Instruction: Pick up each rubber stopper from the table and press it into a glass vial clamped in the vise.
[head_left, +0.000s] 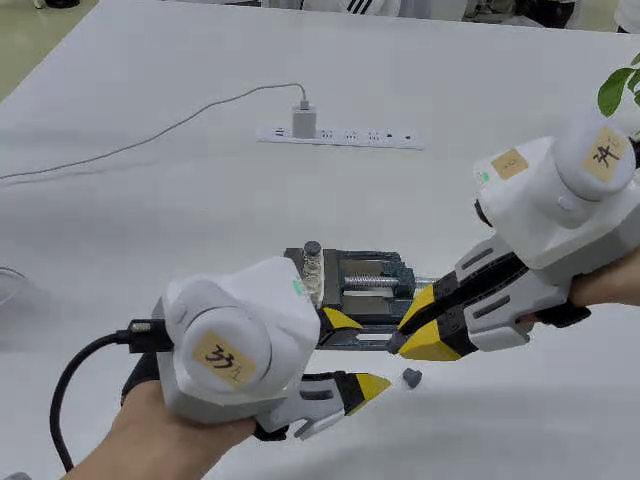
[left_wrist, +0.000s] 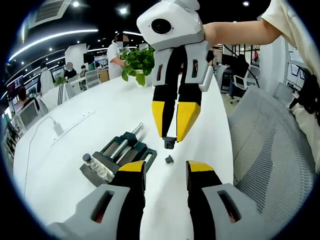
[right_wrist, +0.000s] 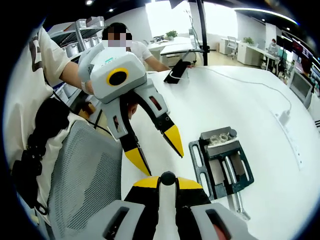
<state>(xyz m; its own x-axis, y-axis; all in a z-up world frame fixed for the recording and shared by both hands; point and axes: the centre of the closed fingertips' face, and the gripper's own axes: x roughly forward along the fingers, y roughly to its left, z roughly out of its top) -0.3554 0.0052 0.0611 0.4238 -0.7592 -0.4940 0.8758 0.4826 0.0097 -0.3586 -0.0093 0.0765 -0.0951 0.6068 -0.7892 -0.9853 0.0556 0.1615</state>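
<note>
Nearest us, our left gripper (head_left: 355, 352) hangs low over the desk (head_left: 200, 200) with its jaws well apart and nothing between them. Just beyond its tips a loose rubber stopper (head_left: 411, 377) lies on the desk, small and grey. We judge it light, springy and grippy rather than slick, so it should not slide out of a pinch, though it could tip or squirt sideways if squeezed off-centre. We would take it across its wider end, leaving the narrow end free to enter the glass.

Above it our right gripper (head_left: 408, 338) has its jaws closed on a second stopper (right_wrist: 167, 177), held at the very tips.

Past both stands the vise (head_left: 365, 290), clamping a glass vial (head_left: 313, 270) that already carries a dark stopper (head_left: 313, 247) on its mouth. The vial looks stiff, smooth and breakable, so we reckon any pressing should go straight down and gently.

Farther off lies a power strip (head_left: 340, 135).
</note>
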